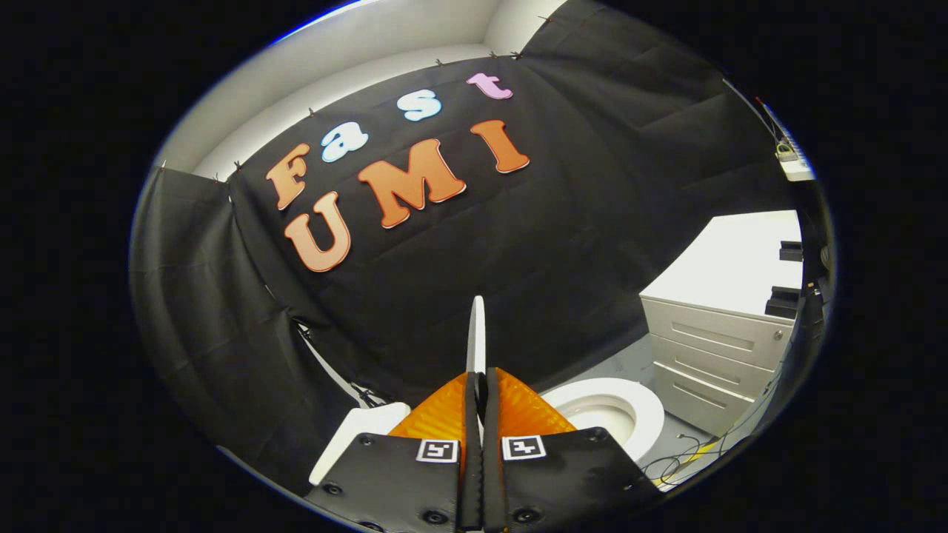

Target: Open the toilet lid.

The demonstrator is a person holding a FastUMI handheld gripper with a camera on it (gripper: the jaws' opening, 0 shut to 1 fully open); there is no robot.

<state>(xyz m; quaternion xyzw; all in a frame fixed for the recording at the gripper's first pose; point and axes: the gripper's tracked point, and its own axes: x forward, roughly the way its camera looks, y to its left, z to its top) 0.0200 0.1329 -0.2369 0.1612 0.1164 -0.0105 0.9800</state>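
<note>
Gripping the toilet lid [477, 337] edge-on, the gripper [478, 414] was seen in the gripper view with both fingers pressed together on the thin white panel, no gap visible between them apart from the lid's own thickness. The lid stood between the fingers and rose straight beyond their tips, its long axis running upward and away along the line of the fingers, so that it appeared as a narrow vertical blade against the booth's dark cloth wall [563, 222]. The lid looked close to upright, judged from this edge-on aspect.

The toilet bowl [652, 418], with its white seat ring and open well, lay beyond and to the right of the fingers, lower than the lid's free edge. A white part [355, 437], probably belonging to the toilet, though this could not be confirmed, lay to the left of the fingers.

Relation governing the next move: the lid extended directly ahead of the jaws, with the bowl off to its right; any further swing would be away from the bowl, followed by release once the lid rested past vertical. This is a judgement, not an observation.

Count: one lid, one bowl, one gripper. One white drawer cabinet [711, 348] stood beyond the bowl, showing three drawer fronts. Cables [681, 459] lay on the floor near the bowl's base
</note>
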